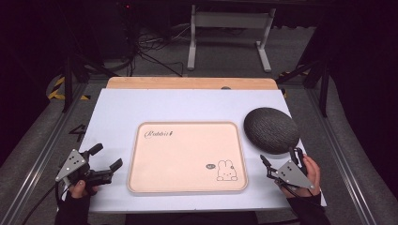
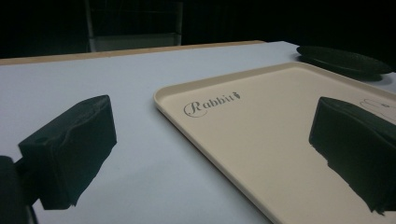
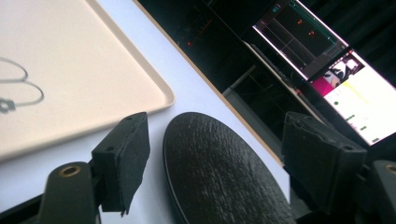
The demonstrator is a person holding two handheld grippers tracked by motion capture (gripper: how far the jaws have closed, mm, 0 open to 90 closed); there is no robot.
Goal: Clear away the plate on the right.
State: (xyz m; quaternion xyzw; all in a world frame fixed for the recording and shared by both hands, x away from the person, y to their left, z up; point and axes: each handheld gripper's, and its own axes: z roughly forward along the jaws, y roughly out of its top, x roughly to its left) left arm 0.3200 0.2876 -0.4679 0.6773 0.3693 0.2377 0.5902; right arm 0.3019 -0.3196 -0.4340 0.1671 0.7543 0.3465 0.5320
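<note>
A cream tray (image 1: 187,187) printed with "Rabbit" and a small rabbit lies bare in the middle of the white table. A dark round textured plate (image 1: 271,130) rests just right of it. My left gripper (image 1: 106,158) hovers open at the front left, its jaws pointing toward the tray's left rim (image 2: 187,128). Held at the front right, my right gripper (image 1: 280,157) is open too, just short of the dark plate (image 3: 219,172), whose near edge lies between its jaws. Neither gripper holds anything.
A wooden strip (image 1: 190,83) runs along the table's far edge. Beyond it stand a white metal frame (image 1: 230,33) and loose cables on the floor. Lit screens (image 3: 327,65) glow past the table in the right gripper view.
</note>
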